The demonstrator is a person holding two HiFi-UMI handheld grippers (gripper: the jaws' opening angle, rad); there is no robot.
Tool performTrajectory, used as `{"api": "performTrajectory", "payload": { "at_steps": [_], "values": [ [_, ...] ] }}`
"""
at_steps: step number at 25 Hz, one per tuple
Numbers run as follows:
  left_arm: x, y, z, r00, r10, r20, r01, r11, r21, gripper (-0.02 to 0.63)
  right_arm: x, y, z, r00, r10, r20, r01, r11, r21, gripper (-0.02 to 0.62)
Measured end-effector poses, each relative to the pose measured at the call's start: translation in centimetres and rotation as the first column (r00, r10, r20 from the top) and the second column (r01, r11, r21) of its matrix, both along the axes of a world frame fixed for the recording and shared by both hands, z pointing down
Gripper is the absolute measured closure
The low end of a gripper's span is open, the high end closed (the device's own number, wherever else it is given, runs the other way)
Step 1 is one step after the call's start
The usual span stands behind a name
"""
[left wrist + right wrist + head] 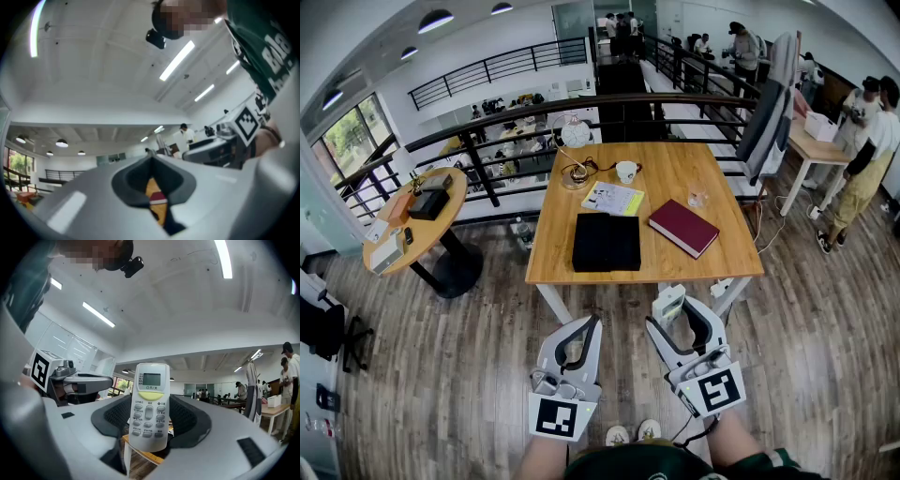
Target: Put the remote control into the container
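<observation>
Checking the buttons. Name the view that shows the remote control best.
The right gripper view: the white plastic remote control stands upright, face-on, in the right claw. The head view shows only one small end; the left gripper view, none.

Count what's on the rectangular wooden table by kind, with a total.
Black container: 1
Red book: 1
Yellow leaflet: 1
White cup: 1
Round corded object: 1
Small clear object: 1
Round white thing at far edge: unclear, uncounted
Total: 6

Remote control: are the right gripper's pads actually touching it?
Touching. The right gripper view shows the remote control upright between the black pads of the right gripper, both pressed against its sides with no gap.
</observation>
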State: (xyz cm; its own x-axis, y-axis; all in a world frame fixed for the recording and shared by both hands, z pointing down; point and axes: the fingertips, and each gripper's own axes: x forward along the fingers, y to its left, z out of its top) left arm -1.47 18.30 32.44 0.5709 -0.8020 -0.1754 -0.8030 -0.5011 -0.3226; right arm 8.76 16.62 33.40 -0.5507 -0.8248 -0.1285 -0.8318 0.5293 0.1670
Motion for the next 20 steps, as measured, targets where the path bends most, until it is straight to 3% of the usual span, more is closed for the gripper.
{"api": "performTrajectory", "payload": {
  "at_steps": [10,20],
  "values": [
    [0.2,-0.4,0.0,1.000,0.003,-0.009,-0.003,1.000,0.004,0.606,0.4,-0.5,0.2,1.000,0.014,0.005,-0.014,1.000,-0.007,0.331],
    [1.6,-0.8,0.2,1.000,0.002,0.027,-0.002,1.000,0.002,0.607,1.5,-0.5,0.1,1.000,-0.002,0.010,0.002,1.000,0.002,0.331]
  ]
}}
